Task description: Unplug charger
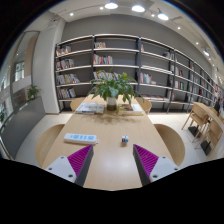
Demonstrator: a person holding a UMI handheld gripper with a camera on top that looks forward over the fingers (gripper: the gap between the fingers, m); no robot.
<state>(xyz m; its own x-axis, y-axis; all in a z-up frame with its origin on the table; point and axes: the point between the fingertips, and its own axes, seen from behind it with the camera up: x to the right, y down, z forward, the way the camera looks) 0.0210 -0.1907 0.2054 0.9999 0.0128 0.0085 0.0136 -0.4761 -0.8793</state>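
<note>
A white power strip (81, 138) lies on the wooden table (110, 125), just ahead of my left finger. A small white charger cube with a dark face (125, 139) stands on the table ahead, nearer my right finger and apart from the strip. My gripper (113, 162) is open and empty, with bare table between its magenta pads (80, 158). No cable is visible between the strip and the charger.
A potted green plant (114, 90) stands at the table's middle, with papers (92, 108) beside it. Wooden chairs (172, 142) stand around the table. Bookshelves (120, 65) line the far wall. More chairs (205, 120) stand at the right.
</note>
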